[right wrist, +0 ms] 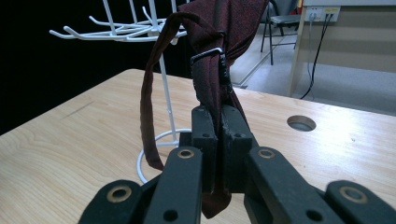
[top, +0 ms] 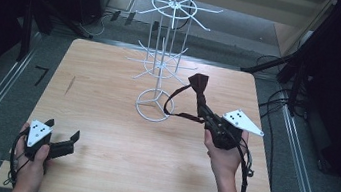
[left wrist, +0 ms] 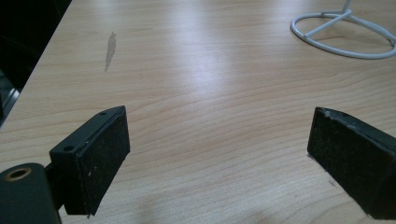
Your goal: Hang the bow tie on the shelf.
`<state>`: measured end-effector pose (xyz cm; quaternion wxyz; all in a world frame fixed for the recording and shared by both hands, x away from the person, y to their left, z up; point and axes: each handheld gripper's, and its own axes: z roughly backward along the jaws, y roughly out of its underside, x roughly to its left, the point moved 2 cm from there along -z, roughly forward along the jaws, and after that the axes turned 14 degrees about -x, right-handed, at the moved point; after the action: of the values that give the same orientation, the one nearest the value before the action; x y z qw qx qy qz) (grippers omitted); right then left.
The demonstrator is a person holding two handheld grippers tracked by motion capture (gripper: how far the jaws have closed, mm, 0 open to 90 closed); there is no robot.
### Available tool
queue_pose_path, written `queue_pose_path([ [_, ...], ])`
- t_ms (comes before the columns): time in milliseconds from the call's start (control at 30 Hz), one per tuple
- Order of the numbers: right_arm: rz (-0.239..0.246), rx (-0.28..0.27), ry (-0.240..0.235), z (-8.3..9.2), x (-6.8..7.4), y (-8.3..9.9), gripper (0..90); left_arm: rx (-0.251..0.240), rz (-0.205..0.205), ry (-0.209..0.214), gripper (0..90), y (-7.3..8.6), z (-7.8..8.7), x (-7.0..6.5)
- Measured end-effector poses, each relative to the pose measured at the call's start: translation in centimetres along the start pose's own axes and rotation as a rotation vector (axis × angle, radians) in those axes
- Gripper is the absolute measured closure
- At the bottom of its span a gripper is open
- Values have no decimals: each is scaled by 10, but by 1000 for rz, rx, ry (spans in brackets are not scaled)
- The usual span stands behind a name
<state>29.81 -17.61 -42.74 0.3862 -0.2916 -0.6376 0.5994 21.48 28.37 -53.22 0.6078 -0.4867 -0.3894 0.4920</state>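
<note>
One item is in hand: a dark red bow tie (top: 198, 86) with its thin strap, pinched between the closed jaws of your right gripper (right wrist: 218, 122) and standing up just above and ahead of them. Judged from its drape, it is light, soft woven cloth; the strap hangs limp in a loop to the left of the jaws and will swing. A small metal buckle (right wrist: 208, 59) sits just above your grip. Hold the thicker folded cloth by the knot, not the strap, which would likely slide through. Beyond the jaws stands a white wire rack (top: 164, 55): thin, stiff, smooth rods with upturned tips on a ring base. Your left gripper (top: 60, 137) rests low over the bare wood-grain table (left wrist: 196, 93), jaws wide apart, holding nothing.
</note>
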Motion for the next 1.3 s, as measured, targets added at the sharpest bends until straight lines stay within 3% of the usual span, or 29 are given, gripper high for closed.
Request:
queue_pose_path([
  [367,-9,-10,-2,-8,1,-1,874,0,-1,0,61,0,0,0],
  [1300,-47,41,2,-32,7,17,873,2,-5,1,61,0,0,0],
])
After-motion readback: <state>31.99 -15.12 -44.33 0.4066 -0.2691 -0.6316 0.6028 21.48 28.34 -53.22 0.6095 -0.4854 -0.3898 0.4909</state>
